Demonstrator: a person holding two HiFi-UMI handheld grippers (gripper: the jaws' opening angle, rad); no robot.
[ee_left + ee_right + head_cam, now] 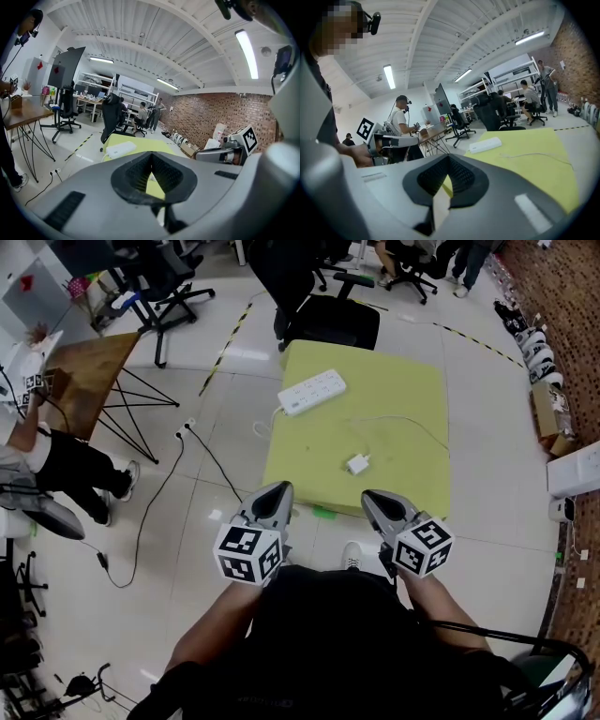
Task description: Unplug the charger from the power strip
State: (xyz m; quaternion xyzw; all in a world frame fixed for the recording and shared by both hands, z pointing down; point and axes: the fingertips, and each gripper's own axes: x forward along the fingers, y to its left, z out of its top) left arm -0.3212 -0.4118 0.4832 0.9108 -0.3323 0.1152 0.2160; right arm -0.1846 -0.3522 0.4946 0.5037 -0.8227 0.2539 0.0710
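Bearing power strip (312, 392), yellow table (405, 397), tiled floor (489, 423)

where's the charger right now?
Head view: the charger lies on the yellow table near its front edge, apart from the power strip at the far left and just ahead of the right gripper.

Open-plan lab/office workspace: glossy tiled floor (487, 409) w/ black-yellow hazard tape (228, 337), black swivel office chairs (330, 322), wooden desk (89, 376) on wire legs, yellow-topped counter (403, 399) mid-room. White shelving racks (133, 93) at the back, ppl seated at workstations (530, 98). Brick wall (220, 112) w/ cardboard boxes (546, 413) along its foot; strip lights (248, 54) on a white ribbed ceiling (154, 42).
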